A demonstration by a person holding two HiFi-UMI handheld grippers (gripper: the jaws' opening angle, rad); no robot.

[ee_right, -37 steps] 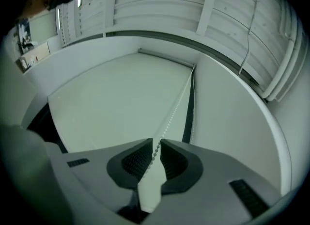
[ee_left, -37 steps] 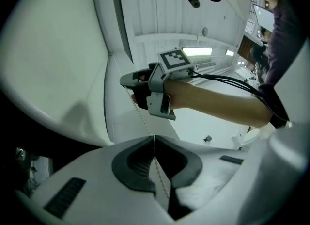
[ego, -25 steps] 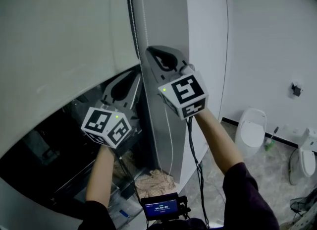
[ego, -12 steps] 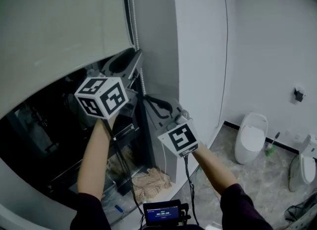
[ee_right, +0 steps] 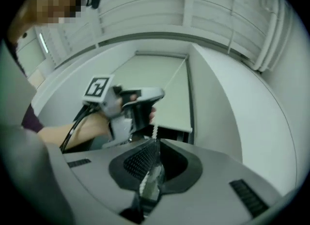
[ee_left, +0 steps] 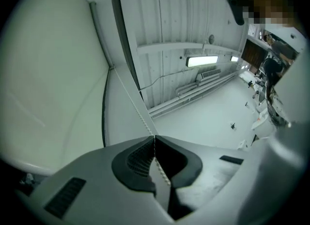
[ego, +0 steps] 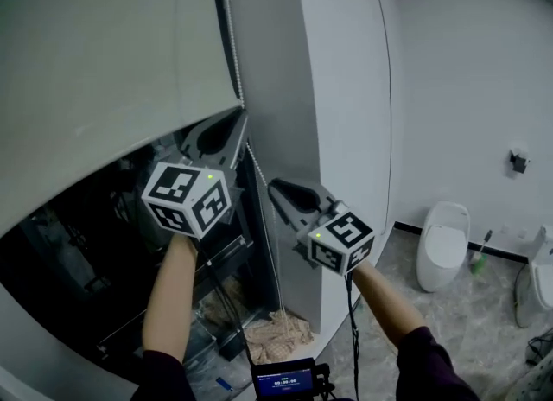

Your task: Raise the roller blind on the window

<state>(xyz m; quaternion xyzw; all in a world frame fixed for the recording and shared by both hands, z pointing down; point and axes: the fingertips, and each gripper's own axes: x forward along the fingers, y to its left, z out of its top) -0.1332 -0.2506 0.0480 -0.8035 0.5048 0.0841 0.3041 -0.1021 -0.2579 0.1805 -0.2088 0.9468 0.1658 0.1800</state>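
1. Beaded white cord: in the head view the bead chain drops along the right edge of the roller blind, just beside the white column. Only this view takes in both my claws and the toilet off to the right.
2. The left gripper view looks upward instead: a ceiling light, and the chain climbing beside the blind.
3. The right gripper view catches what the left cannot, my other claw above it against the blind.
4. My left gripper is pinched tight on the chain, right at the blind's lower corner.
5. My right gripper sits lower on the same chain, jaws narrow, beads threaded between the pads.
6. The blind's bottom edge slants across, with dark window glass below it. The column crowds the chain on the right, and there's open floor beyond.
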